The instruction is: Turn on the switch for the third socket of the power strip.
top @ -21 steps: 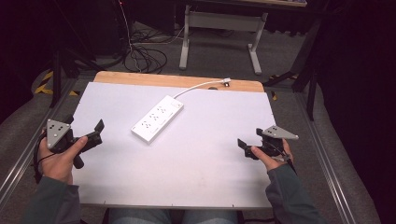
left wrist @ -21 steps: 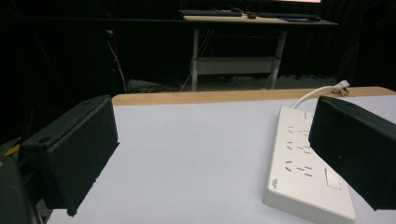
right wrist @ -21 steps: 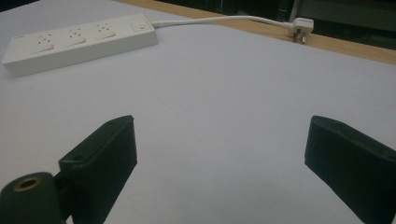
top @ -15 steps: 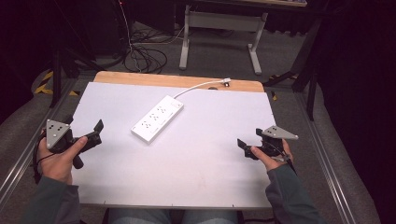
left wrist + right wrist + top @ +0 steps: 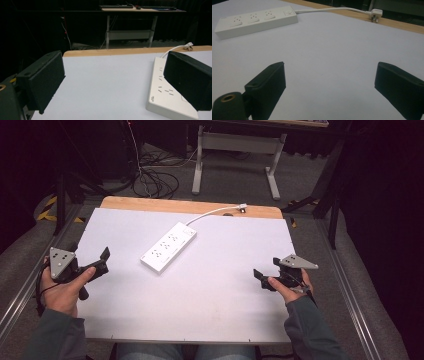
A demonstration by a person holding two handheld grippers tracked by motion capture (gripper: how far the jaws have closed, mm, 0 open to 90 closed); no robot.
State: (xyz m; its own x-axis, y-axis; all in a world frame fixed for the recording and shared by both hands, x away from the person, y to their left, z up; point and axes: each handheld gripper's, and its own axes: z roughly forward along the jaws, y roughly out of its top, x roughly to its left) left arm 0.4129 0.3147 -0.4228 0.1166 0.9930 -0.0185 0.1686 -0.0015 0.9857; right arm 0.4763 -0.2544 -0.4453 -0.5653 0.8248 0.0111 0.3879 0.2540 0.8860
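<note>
The jaws of both grippers are spread wide and nothing is held between them. The left gripper (image 5: 92, 264) is kept near the left edge of the white table (image 5: 215, 310), and the right gripper (image 5: 264, 279) near the right edge. Compared with the pictures from a moment earlier, almost nothing is changed: both hands are found in the same places, so it is judged that the work on the power strip (image 5: 168, 246) is not yet begun. The strip is laid diagonally on the middle of the table, apart from both grippers. Its white cable (image 5: 212, 213) is led to the plug (image 5: 242, 207) on the wooden far edge. Small grey marks are seen on the strip, but they cannot be read.
</note>
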